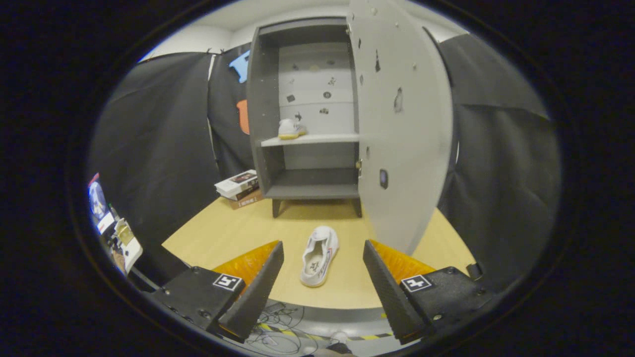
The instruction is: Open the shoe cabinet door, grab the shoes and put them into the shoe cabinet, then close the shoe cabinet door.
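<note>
Between the claw's point(322, 263) 2 spread, empty fingers, a white shoe point(320, 256) is lying on the table point(218, 233), its long way pointing ahead toward the open shoe cabinet point(307, 129) beyond. 1 shoe point(291, 128) is already sitting on its shelf.

The gripper point(322, 258) fingers stand spread, holding nothing, with a white sneaker point(320, 256) on the bench point(223, 233) between them. Upper centre, the shoe cabinet point(307, 188) door point(404, 129) stands open; another sneaker point(291, 128) sits on its shelf point(317, 140).
</note>
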A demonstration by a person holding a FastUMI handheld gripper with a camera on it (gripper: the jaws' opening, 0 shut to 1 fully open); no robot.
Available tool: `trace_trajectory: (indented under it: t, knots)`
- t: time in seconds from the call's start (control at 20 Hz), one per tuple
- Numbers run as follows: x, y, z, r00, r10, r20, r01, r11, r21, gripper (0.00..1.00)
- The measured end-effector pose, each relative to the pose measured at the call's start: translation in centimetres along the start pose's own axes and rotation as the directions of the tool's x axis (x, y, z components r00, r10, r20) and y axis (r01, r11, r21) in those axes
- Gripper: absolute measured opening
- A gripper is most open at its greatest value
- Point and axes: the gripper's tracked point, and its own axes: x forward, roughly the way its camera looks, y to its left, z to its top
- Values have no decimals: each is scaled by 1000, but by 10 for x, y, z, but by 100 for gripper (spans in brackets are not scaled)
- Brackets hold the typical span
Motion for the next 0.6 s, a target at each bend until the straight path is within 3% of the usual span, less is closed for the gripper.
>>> trace_trajectory:
  t: [0.2,0.35,0.6]
  knots:
    - [70,32,-40,998,-17,-63,14,999,-47,100]
    - [114,46,-63,992,-23,-124,21,1000,-12,100]
    - [182,51,-72,988,-58,-144,54,998,-30,100]
